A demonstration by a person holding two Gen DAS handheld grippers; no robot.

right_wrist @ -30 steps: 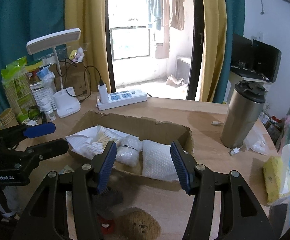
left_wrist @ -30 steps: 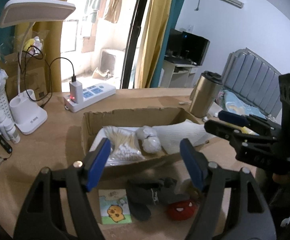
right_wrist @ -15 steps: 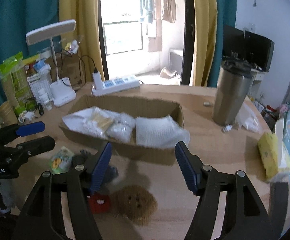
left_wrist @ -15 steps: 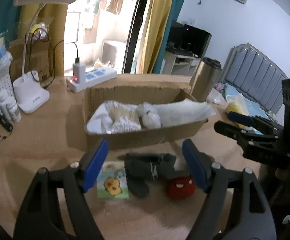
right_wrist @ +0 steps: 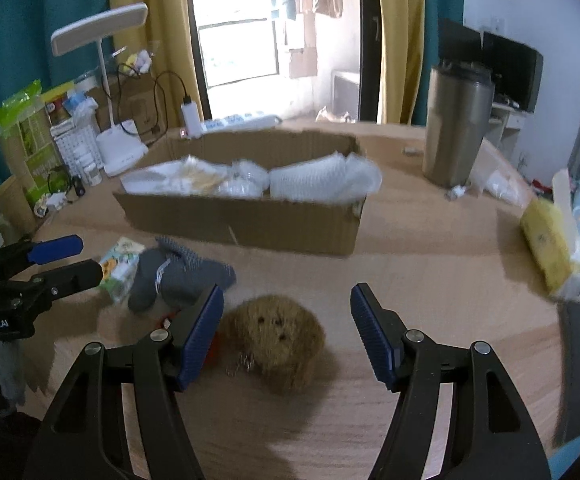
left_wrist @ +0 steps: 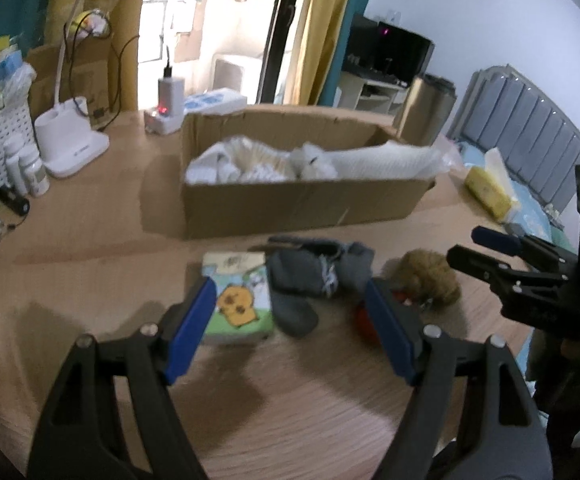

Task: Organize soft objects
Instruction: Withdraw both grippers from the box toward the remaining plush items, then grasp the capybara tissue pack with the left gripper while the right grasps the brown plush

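Hovering right gripper (right_wrist: 286,334), jaws spread | round brown fuzzy plush toy (right_wrist: 276,336) between jaws | light, squashy; pinch mid-body | left gripper (left_wrist: 290,330) jaws spread

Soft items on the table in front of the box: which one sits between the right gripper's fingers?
The brown plush ball. It lies inside the open right gripper; the grey socks and tissue pack lie further left.

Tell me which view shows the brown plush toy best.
The right wrist view: the brown plush toy lies whole between the open right gripper fingers, face visible. The left wrist view shows it off to the side, partly hidden.
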